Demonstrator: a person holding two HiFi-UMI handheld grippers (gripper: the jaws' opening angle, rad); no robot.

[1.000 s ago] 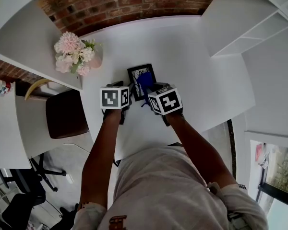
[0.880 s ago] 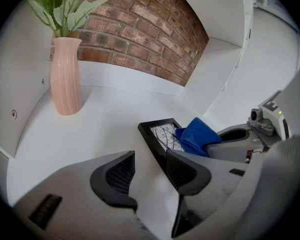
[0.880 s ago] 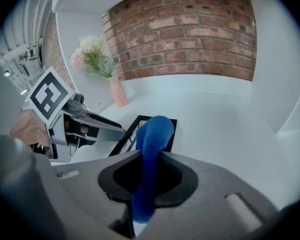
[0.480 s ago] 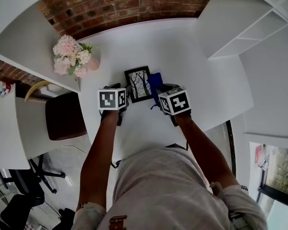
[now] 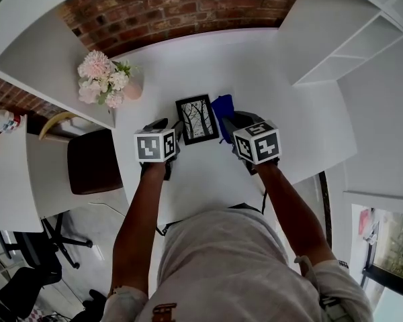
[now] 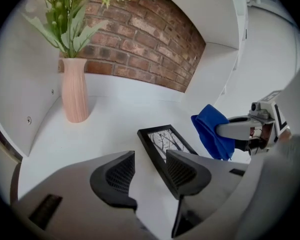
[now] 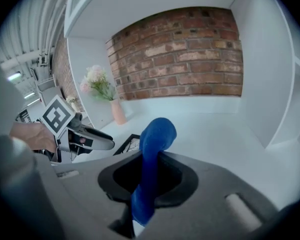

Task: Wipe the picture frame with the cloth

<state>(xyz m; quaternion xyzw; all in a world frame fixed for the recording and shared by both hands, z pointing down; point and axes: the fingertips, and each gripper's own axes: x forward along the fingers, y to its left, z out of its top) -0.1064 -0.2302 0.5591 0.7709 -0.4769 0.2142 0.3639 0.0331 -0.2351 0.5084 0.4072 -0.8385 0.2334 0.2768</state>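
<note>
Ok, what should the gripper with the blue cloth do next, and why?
Probably ease the right gripper left until the blue cloth lands on the picture frame. Its jaws pinch the cloth, but it hangs beside the frame's right edge, not on the glass. The left gripper, open, flanks the other side.

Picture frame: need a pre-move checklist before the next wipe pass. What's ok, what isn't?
1. Cloth gripped: ok. The right tongs are shut on the blue cloth.
2. Cloth over the glass: not ok. It hangs beside the right edge of the picture frame.
3. Frame lying flat on the table: ok.
4. Frame steadied: not ok. The left tongs are open with nothing between them, at the frame's left edge.
5. Left tongs touching the frame: cannot tell.
6. Vase out of the wipe path: ok, it stands well apart.
</note>
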